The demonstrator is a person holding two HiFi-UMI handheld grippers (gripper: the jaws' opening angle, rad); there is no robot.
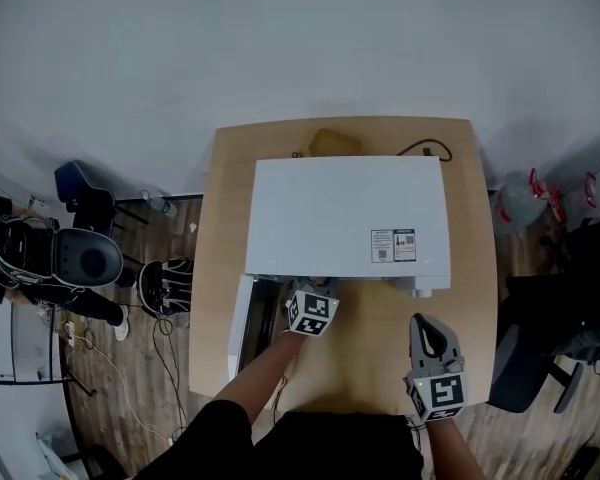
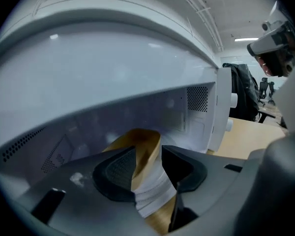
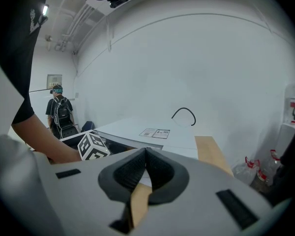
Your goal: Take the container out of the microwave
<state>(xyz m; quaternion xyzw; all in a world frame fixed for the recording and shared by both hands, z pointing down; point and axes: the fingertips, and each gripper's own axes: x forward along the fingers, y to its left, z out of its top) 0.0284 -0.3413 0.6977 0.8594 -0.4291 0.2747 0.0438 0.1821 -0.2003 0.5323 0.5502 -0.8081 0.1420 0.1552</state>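
A white microwave (image 1: 345, 218) stands on a wooden table (image 1: 475, 268), its door (image 1: 240, 336) swung open to the left. My left gripper (image 1: 306, 293) reaches into the cavity's mouth; its marker cube shows just in front. In the left gripper view its jaws (image 2: 150, 156) stand open, and the container (image 2: 148, 193), brown on top with a ribbed white side, shows in the gap between them inside the cavity. My right gripper (image 1: 427, 330) hovers over the table in front of the microwave's right end, shut (image 3: 145, 154) with nothing held.
A black cable (image 1: 427, 149) and a brown object (image 1: 335, 141) lie behind the microwave. Office chairs (image 1: 80, 258) stand left of the table, water bottles (image 1: 525, 200) to its right. A person with a backpack (image 3: 60, 113) stands far off.
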